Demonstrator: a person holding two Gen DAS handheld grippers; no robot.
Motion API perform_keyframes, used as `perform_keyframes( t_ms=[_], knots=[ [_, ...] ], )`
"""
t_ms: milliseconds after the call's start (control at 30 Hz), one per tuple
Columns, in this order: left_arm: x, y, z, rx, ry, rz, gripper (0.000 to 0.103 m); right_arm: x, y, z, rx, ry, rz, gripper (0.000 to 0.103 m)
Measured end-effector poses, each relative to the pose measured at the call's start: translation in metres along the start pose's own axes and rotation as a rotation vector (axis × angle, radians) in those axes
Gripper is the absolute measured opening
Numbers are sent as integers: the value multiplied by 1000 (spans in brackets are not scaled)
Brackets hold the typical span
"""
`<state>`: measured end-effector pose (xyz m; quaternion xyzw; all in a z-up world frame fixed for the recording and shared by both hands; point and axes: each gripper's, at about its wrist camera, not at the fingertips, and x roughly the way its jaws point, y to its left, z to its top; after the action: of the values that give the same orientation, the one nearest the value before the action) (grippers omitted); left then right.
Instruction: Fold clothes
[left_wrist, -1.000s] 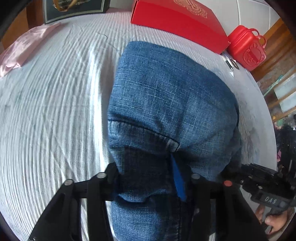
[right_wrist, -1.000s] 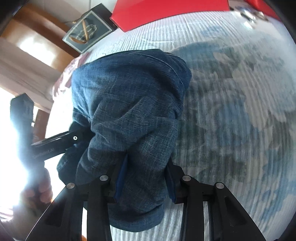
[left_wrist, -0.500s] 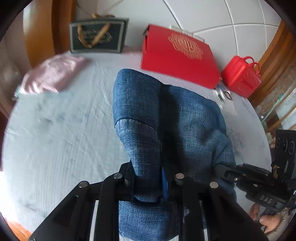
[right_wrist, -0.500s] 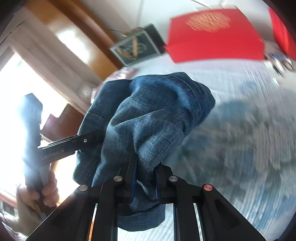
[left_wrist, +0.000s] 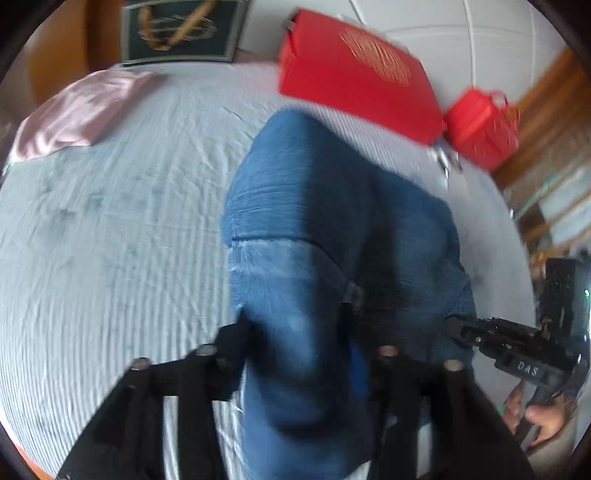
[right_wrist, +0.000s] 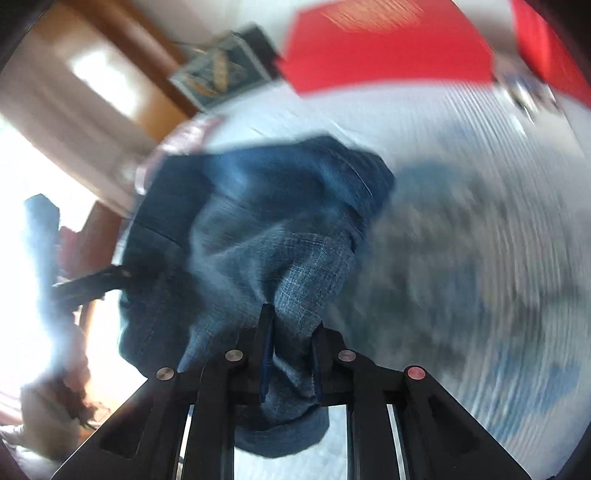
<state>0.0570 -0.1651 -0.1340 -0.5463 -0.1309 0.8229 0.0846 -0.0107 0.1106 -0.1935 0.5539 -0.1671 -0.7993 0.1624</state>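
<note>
A pair of blue jeans (left_wrist: 332, 221) lies bunched on the pale striped bedsheet (left_wrist: 110, 240). My left gripper (left_wrist: 303, 343) straddles its near fold. The jaws are opening and stand wide, with the denim loose between them. In the right wrist view my right gripper (right_wrist: 291, 321) pinches a raised fold of the jeans (right_wrist: 258, 206) between its blue pads. Those jaws are just starting to open. Each gripper shows in the other's view: the right gripper (left_wrist: 517, 354) at the jeans' right edge, the left gripper (right_wrist: 96, 280) at their left edge. Both views are motion-blurred.
A red box (left_wrist: 351, 66) and a red container (left_wrist: 484, 125) stand at the bed's far right, with small metal items (left_wrist: 445, 155) beside them. A dark framed picture (left_wrist: 181, 29) leans at the back. A pink cloth (left_wrist: 77, 114) lies far left. A person's hand (left_wrist: 543, 421) holds the right gripper's handle.
The left jaws closed tight on a denim fold, lifted it, and have now spread wide. The right gripper stays pinched on its fold, and its view has swung.
</note>
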Motion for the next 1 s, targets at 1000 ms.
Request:
perform_keyframes(
  t_ms=[1000],
  knots=[
    [48, -22, 30, 62, 148, -70, 68, 71, -23, 29, 160, 24, 140, 35]
  ],
)
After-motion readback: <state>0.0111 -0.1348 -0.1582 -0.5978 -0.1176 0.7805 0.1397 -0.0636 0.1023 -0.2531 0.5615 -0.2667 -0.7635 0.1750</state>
